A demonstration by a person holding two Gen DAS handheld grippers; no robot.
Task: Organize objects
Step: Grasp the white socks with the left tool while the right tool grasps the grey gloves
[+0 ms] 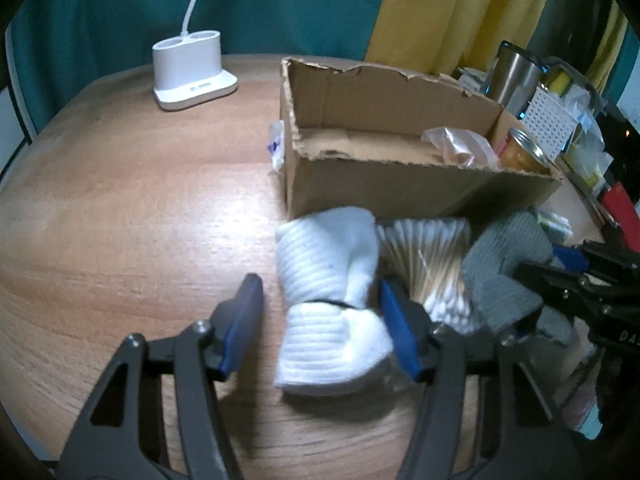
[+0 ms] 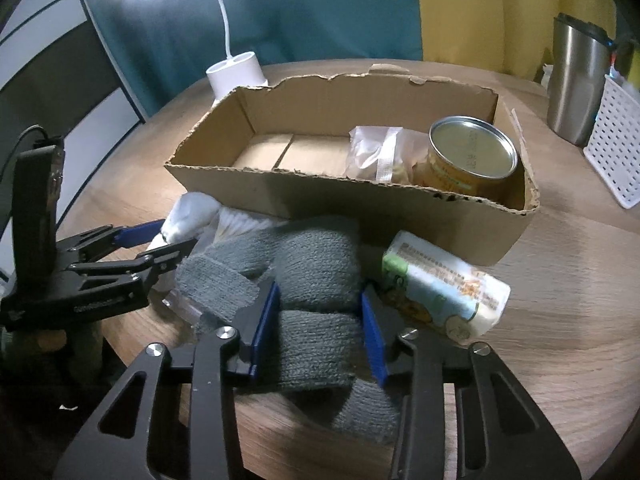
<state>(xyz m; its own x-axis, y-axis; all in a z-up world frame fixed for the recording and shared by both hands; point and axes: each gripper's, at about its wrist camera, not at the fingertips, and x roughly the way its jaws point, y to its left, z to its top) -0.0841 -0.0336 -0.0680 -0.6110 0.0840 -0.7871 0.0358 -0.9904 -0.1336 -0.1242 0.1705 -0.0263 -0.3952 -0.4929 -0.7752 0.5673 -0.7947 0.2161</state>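
Note:
A white sock bundle, tied at the middle with a black band, lies on the wooden table between the fingers of my left gripper. The jaws are open, with a gap on the left side. A grey sock bundle lies between the fingers of my right gripper, whose blue pads touch both its sides. A pack of cotton swabs lies between the two bundles. A cardboard box behind them holds a tin can and a plastic bag.
A tissue pack lies right of the grey socks. A white lamp base stands at the back left. A steel tumbler and a white perforated basket stand at the right. The table's front edge is close.

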